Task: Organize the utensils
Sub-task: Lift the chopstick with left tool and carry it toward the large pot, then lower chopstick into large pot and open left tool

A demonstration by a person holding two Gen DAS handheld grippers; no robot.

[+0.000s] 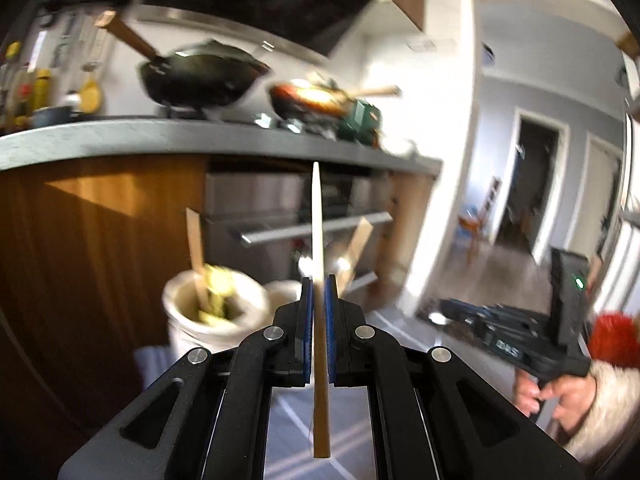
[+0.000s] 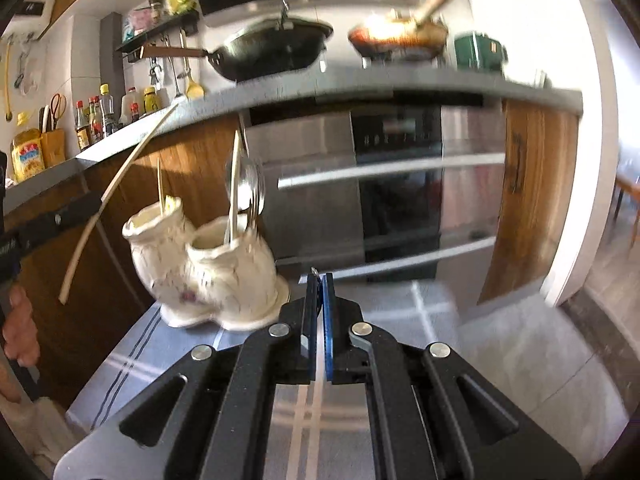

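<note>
The left gripper [image 1: 319, 280] is clamped on a single wooden chopstick [image 1: 319, 232], gripped toward its thicker end, the tapered tip pointing up and away. The chopstick is light, stiff and smooth, so it may pivot or slip between the pads; hold it near mid-length. To the right stands the white ceramic double holder [image 2: 208, 264] on the striped cloth [image 2: 132, 356], near but apart from the chopstick; it is fragile and already holds spoons [image 2: 246, 184]. The right gripper [image 2: 319, 280] is closed with nothing visibly held.
</note>
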